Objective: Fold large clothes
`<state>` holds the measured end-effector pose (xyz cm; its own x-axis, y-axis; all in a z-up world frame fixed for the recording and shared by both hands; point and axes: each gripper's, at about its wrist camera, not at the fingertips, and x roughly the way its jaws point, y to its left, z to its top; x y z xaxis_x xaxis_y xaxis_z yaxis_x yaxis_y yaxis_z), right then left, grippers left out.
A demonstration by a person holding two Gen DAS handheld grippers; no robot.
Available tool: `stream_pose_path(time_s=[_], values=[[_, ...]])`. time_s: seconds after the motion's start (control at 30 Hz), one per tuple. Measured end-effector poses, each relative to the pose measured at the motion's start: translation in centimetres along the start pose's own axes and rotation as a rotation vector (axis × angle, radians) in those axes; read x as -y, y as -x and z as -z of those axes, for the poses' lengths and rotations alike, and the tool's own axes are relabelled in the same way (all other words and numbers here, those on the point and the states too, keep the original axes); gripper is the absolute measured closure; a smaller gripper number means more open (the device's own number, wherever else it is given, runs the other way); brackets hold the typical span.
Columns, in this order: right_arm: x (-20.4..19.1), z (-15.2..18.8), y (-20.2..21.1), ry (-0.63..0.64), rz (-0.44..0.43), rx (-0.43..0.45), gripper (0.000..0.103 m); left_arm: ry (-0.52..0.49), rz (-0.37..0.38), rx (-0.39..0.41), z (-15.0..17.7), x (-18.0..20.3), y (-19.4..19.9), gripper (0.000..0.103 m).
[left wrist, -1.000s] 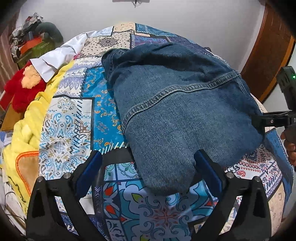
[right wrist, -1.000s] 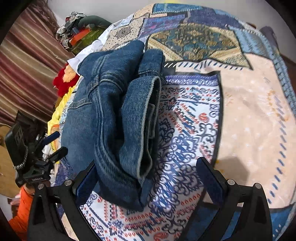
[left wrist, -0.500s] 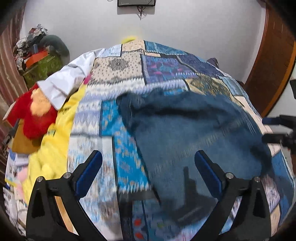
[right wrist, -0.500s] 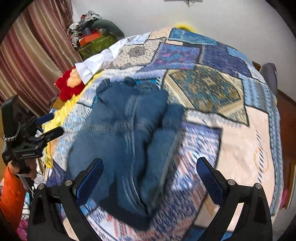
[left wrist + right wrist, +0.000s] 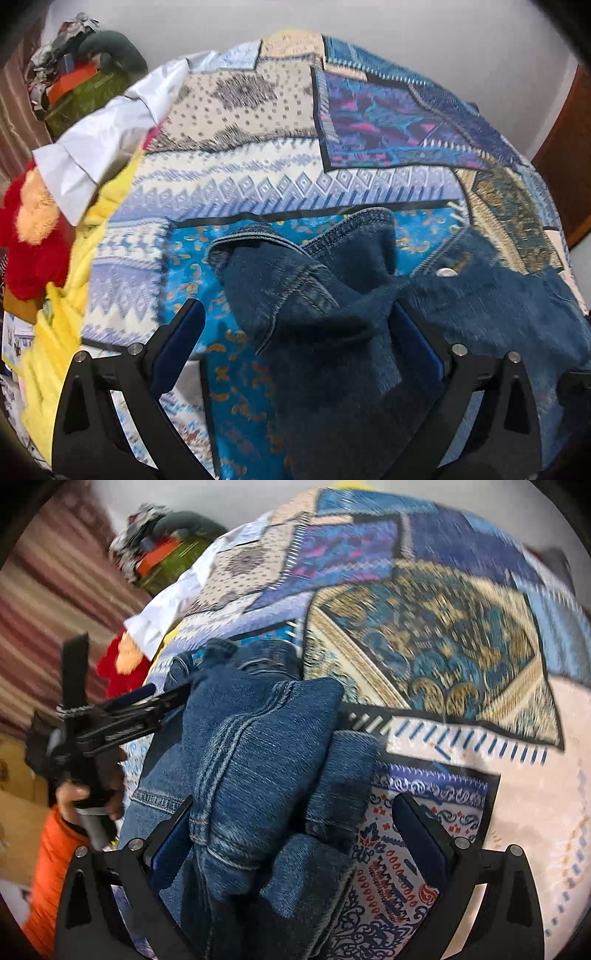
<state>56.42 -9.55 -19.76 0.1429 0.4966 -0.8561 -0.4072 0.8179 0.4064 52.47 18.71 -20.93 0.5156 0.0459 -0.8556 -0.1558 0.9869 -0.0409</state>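
Observation:
A blue denim jacket point(image 5: 332, 302) lies folded into a thick bundle on the patchwork bedspread point(image 5: 258, 192). My left gripper point(image 5: 299, 347) is open, its jaws astride the jacket's collar end, which lies between them. In the right wrist view the jacket point(image 5: 258, 760) lies bunched in layers. My right gripper point(image 5: 295, 834) is open, with the folded denim edge between its jaws. The left gripper point(image 5: 155, 698) also shows there, reaching the jacket's far-left side.
A white shirt point(image 5: 103, 144), a yellow towel point(image 5: 55, 350) and a red plush toy point(image 5: 29, 240) lie along the bed's left edge. A pile of clutter point(image 5: 81, 74) sits at the back left. A wooden door point(image 5: 561, 173) stands at the right.
Both grippers lifted away from the jacket, then came down again further along it. The left one now straddles the collar end; the right one sits over the folded edge.

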Motion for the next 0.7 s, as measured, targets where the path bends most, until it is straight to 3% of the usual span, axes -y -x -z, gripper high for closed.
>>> stream_pose_path(time_s=[0.23,0.37,0.5,0.7], values=[[-0.5,0.9,0.8,0.015,0.022,0.002,0.003,0.002,-0.007,0.061,0.4,-0.9,4.0,0.002],[-1.4,1.2,2.0,0.053,0.048,0.013,0.002,-0.047,0.067,0.088,2.2,-1.7,8.3,0.002],[-1.7,2.3,2.2,0.085,0.029,-0.014,0.002,-0.012,0.242,-0.004,5.4,-2.7,9.6,0.002],[-0.9,3.0,0.0,0.042,-0.047,-0.083,0.002,0.15,0.429,-0.173,9.4,-3.4,6.0,0.002]])
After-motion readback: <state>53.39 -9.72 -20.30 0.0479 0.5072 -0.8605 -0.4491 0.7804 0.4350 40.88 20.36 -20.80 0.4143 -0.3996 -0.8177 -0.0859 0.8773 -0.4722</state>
